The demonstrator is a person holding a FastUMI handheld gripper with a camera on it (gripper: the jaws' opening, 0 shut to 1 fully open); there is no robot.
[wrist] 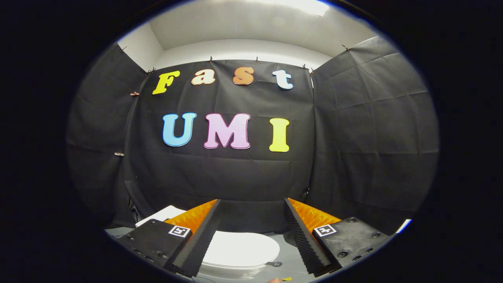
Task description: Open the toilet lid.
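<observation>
White and smooth, the toilet lid (pixel 239 248) lies down flat and closed on the toilet, low between the two fingers of the hand-held gripper (pixel 252 206) and below their tips. The hand-held gripper is held above it with its fingers spread wide apart, nothing between them, and neither finger touches the lid. A white cistern top (pixel 163 214) shows behind the left finger, at the back of the toilet and against the black cloth wall (pixel 235 177). Just to the right of the lid's front edge, on the grey floor (pixel 287 257), lies a small dark tab-like piece (pixel 274 263); what it is cannot be told. Near the lower rim, in front of the lid, a small pale rounded thing and a yellow scrap beside it peek in, too little showing to name them. Black cloth hangs on three sides of the booth, with a white wall and ceiling (pixel 235 27) above it
</observation>
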